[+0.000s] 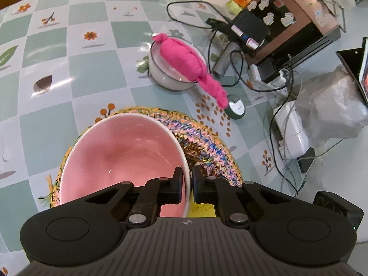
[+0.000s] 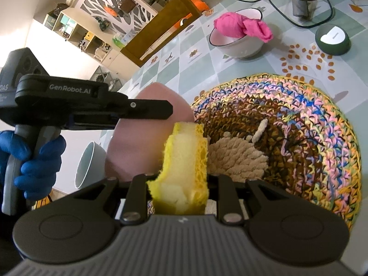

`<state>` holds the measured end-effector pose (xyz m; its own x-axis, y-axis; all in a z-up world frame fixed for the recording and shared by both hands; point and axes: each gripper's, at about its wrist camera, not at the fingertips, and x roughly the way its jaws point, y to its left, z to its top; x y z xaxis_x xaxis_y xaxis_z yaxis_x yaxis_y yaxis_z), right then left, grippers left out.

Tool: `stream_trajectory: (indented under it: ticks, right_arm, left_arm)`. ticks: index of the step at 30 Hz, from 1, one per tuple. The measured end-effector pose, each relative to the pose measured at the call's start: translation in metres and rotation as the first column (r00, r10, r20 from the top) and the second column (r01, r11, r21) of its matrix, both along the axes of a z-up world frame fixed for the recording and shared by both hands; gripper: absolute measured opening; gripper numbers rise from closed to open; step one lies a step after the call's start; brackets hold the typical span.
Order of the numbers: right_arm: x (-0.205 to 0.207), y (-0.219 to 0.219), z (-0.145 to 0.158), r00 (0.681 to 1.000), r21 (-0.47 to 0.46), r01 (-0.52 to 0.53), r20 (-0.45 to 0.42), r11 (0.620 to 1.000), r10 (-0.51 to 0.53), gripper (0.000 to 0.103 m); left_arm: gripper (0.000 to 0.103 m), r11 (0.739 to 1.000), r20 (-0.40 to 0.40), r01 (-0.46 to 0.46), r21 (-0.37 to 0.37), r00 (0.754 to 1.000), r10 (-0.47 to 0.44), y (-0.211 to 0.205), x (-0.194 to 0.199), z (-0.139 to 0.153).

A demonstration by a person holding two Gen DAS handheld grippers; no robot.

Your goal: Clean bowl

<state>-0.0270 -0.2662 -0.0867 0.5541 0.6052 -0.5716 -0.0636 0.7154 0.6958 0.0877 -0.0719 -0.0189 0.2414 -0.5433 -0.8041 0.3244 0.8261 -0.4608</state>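
Observation:
A pink bowl (image 1: 119, 151) with a white rim is held tilted above a round crocheted mat (image 1: 202, 142). My left gripper (image 1: 187, 184) is shut on the bowl's rim, one finger inside and one outside. In the right wrist view the bowl's pink outside (image 2: 147, 138) shows at the left, held by the left gripper (image 2: 161, 109), seen from the side. My right gripper (image 2: 181, 184) is shut on a yellow sponge (image 2: 184, 161), which sits just right of the bowl, above the mat (image 2: 299, 138).
A white bowl (image 1: 170, 78) holding a knotted pink cloth (image 1: 186, 59) stands farther back on the checked tablecloth. A small green round device (image 1: 235, 110), cables, a brown box (image 1: 287, 23) and a white adapter (image 1: 292, 133) crowd the right side. Wooden chairs stand at the far edge.

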Motion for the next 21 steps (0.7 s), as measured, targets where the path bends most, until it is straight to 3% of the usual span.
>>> stream_trajectory:
  ticks: [5, 21]
  right_arm:
    - [0.001, -0.004, 0.005, 1.0, -0.006, 0.014, 0.012, 1.0, -0.014, 0.023]
    - [-0.001, -0.002, 0.012, 0.999, -0.065, -0.013, 0.034, 0.998, 0.015, 0.023]
  left_arm:
    - [0.009, 1.0, 0.044, 0.008, -0.012, 0.999, -0.008, -0.006, -0.001, 0.007]
    - [0.008, 0.997, 0.016, -0.002, -0.071, 1.0, 0.003, 0.011, -0.012, 0.003]
